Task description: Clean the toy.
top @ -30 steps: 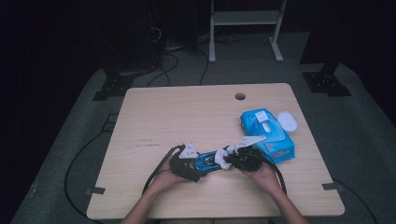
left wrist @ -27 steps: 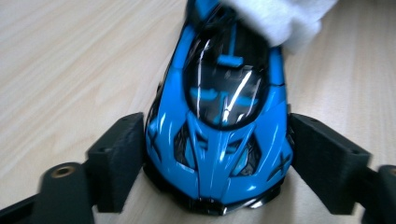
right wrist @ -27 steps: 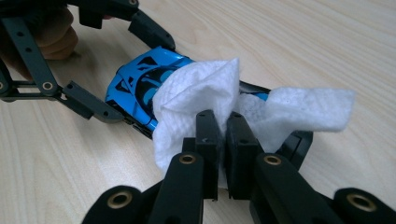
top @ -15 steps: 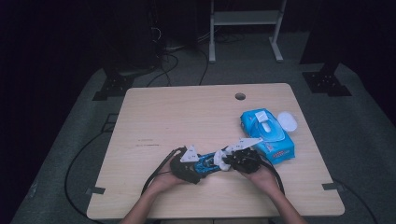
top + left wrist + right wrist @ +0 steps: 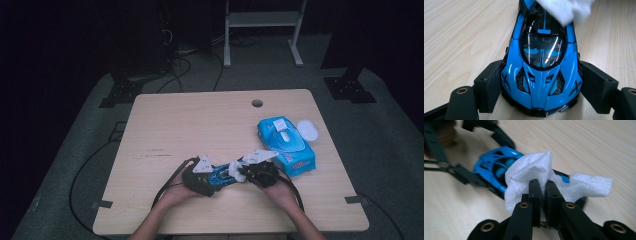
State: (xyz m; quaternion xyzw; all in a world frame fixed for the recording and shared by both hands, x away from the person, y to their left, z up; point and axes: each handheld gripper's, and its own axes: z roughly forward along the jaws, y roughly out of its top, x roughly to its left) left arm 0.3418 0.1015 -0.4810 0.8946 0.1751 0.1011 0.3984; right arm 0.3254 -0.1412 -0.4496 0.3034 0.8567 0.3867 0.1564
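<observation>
Blue toy car point(image 5: 541, 67) sits on the wooden table point(image 5: 200, 125), lower centre of the high view, between the two hands. Left gripper point(image 5: 541, 87) has a black pad on each flank of the car's near end, touching both sides, clamped on it; the jaws have just been closing in a little, car between them. Right gripper point(image 5: 543, 192) has its jaws pressed together on a crumpled white wipe point(image 5: 529, 170), which bunches up above the pads and trails to the right of the frame. Wipe lies on the car's far end: in the left gripper view it covers the top of the roof at upper right; in the right gripper view it hides the middle of the car, blue body showing to the left of it. Left hand point(image 5: 175, 192) and right hand point(image 5: 280, 190) come in from the bottom edge.

Around: blue wet-wipe pack point(image 5: 286, 142) just right of the right gripper, flap open, near but apart from the car. White round lid point(image 5: 308, 131) beside the pack at its upper right. Cable hole point(image 5: 257, 103) in the table near the top edge. Black cables loop from each gripper off the near edge.
</observation>
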